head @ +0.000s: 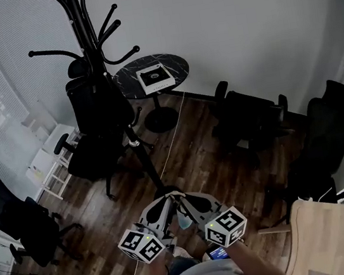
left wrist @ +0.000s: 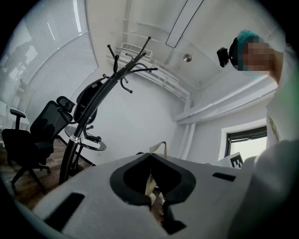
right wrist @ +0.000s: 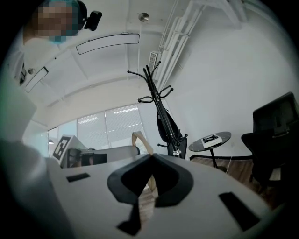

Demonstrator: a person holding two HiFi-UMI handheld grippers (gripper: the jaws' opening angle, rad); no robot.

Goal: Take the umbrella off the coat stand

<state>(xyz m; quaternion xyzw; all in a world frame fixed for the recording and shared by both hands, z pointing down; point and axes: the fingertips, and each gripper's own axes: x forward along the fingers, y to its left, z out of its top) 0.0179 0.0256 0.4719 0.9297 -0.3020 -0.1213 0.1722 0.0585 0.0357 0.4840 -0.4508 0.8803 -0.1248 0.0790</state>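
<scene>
Umbrella (right wrist: 166,123), black and furled, hung on the coat stand (right wrist: 150,88), close against the pole below the upper hooks. Untouched by either tool.

Jaws of the left tool (head: 167,197) brought together, nothing between them. Jaws of the right tool (head: 183,197) likewise closed and empty. Both held low in front of the person's body, angled inward, tips close to each other; whether touching, not clear. Well apart from the hooks and the umbrella.

Beyond the stand in the head view, small round dark bench (head: 128,82) carrying a white square item (head: 155,78). Black office chairs (head: 249,119) scattered over the wooden floor (head: 208,166), one just beside the stand on its left.

In both tool views, stand seen from below against white wall and ceiling, hooks curving upward at the top, lower hooks sticking out near a silver ring on the pole. In the right tool view, marker cube of the left tool visible at the left edge.
</scene>
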